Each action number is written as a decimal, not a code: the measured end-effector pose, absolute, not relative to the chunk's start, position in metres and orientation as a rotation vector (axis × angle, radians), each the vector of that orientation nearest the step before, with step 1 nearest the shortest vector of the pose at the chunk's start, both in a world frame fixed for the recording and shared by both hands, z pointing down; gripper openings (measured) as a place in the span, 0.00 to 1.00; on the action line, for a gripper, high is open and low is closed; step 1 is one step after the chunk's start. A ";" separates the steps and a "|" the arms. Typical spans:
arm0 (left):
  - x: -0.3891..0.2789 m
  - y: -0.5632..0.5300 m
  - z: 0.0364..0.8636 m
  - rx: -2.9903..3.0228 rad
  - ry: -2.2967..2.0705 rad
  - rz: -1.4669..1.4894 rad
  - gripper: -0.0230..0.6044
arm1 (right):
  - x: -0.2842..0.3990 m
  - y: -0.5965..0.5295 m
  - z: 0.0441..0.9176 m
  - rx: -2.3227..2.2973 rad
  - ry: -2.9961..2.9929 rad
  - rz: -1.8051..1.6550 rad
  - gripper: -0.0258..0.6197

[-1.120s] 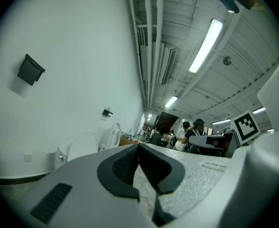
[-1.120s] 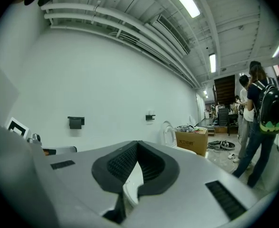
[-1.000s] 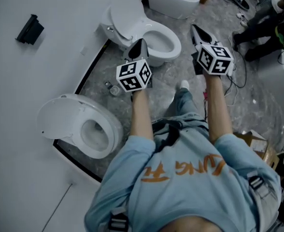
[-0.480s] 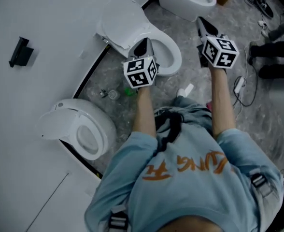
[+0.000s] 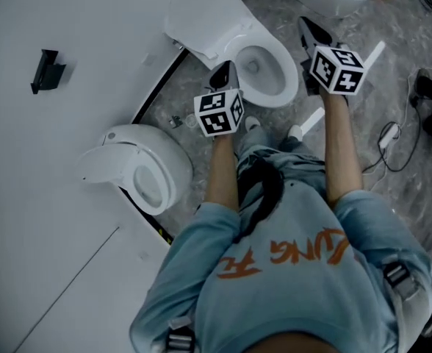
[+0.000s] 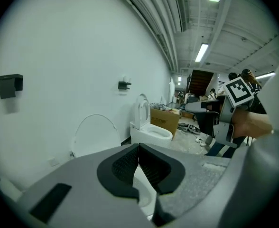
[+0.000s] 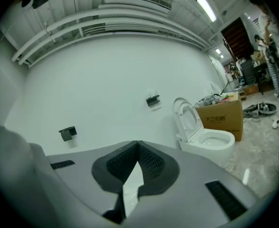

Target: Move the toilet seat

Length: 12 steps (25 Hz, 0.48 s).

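Jaws together and empty on both, left gripper (image 5: 223, 70) and right gripper (image 5: 306, 26) flanking the open toilet (image 5: 275, 90)

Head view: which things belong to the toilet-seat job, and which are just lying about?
Job: toilet straight ahead, its raised lid, left gripper, right gripper, both shut, empty.
Lying about: nearer toilet, farther toilet, black wall bracket, floor cable.

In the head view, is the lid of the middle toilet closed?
No, the lid stands raised against the wall, leaving the bowl open.
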<state>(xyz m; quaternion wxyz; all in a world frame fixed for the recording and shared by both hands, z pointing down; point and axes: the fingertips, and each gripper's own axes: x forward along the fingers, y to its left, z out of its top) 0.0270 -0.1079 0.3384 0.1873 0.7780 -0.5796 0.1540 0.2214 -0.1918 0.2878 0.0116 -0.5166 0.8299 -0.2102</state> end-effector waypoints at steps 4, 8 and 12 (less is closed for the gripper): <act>0.030 -0.112 0.382 2.123 -1.584 0.477 0.04 | 0.208 -0.193 0.332 -1.585 2.675 -0.757 0.04; 0.042 -0.126 0.414 2.065 -1.627 0.444 0.04 | 0.215 -0.190 0.370 -1.620 2.748 -0.814 0.04; 0.064 -0.135 0.446 2.080 -1.533 0.486 0.04 | 0.222 -0.194 0.406 -1.666 2.755 -0.895 0.04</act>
